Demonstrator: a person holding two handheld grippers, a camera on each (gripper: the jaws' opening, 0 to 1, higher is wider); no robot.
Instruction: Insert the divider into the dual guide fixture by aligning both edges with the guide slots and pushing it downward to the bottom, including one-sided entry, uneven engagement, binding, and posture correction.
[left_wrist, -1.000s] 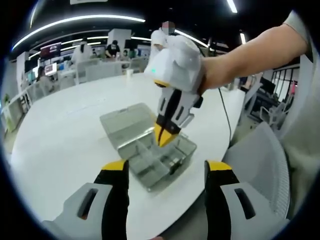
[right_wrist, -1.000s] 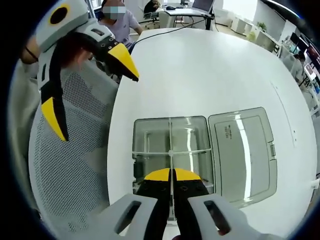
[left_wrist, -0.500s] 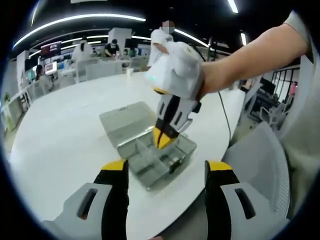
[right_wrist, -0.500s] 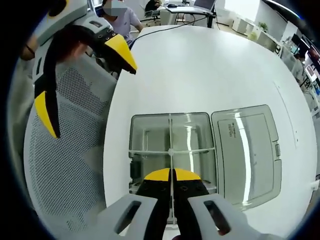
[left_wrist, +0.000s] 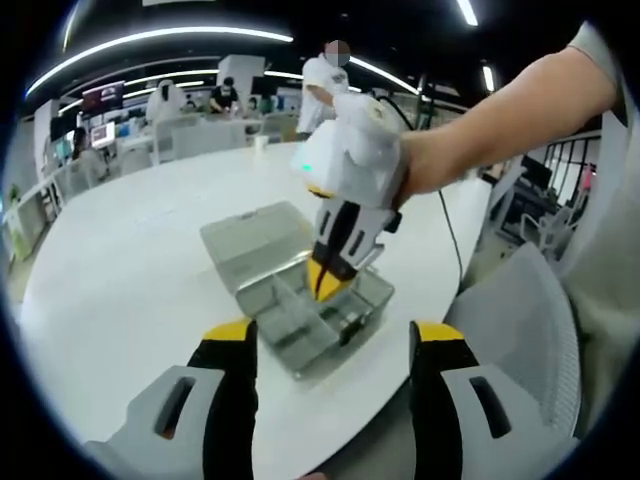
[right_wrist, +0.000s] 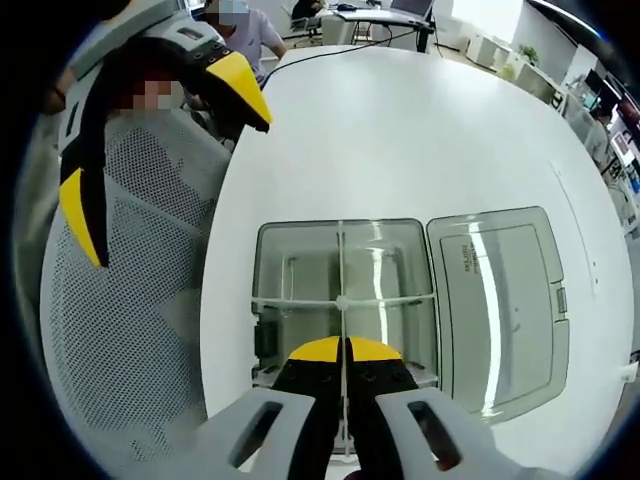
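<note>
A clear compartment box (right_wrist: 262, 270) lies on the white table with its lid (right_wrist: 500, 300) swung open flat to the right. My right gripper (right_wrist: 343, 352) is shut on a thin clear divider (right_wrist: 341, 262), seen edge-on along the box's middle line and crossing a fixed partition. In the left gripper view, a hand holds the right gripper (left_wrist: 327, 283) tips-down inside the box (left_wrist: 355, 310). My left gripper (left_wrist: 335, 335) hovers open before the table edge, apart from the box, and appears in the right gripper view as the left gripper (right_wrist: 160, 150).
The round white table (left_wrist: 130, 270) has wide bare room beyond the box. A mesh chair (right_wrist: 130, 330) stands close to the table's edge by the left gripper. A black cable (left_wrist: 450, 230) runs across the tabletop. People sit at desks far behind.
The right gripper has sunk a little lower into the box with the divider; the box looks slightly larger in its view. The left gripper stays open and has hardly moved.
</note>
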